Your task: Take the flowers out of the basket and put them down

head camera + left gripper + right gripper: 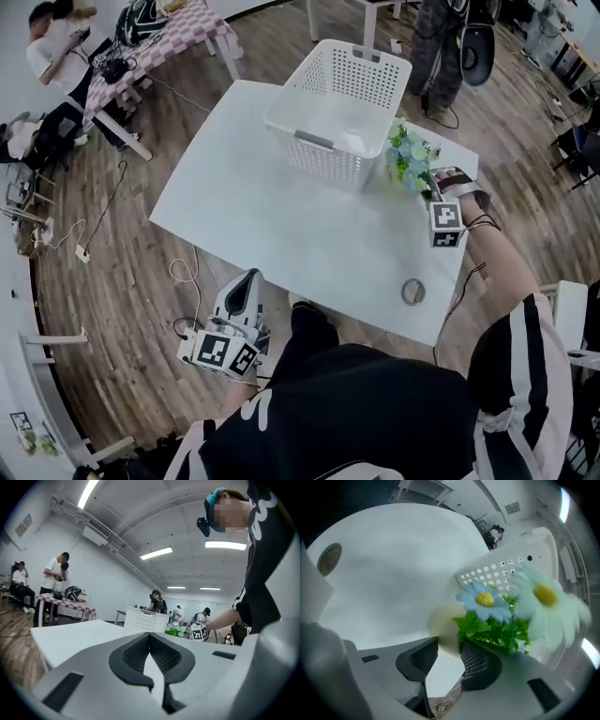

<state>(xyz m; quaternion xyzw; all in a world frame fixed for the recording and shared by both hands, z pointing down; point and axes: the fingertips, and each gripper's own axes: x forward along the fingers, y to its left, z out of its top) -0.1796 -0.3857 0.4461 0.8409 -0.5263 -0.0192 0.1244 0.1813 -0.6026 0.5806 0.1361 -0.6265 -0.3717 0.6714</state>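
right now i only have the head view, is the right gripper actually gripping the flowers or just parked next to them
Observer: Gripping, as far as the right gripper view shows. The right gripper has its jaws closed in on a pale round part of the flowers, which fills the gap at their tips.
Operator: ok and the other one, anything in it
Observer: No. In the left gripper view the left gripper has its jaws together with nothing between them.
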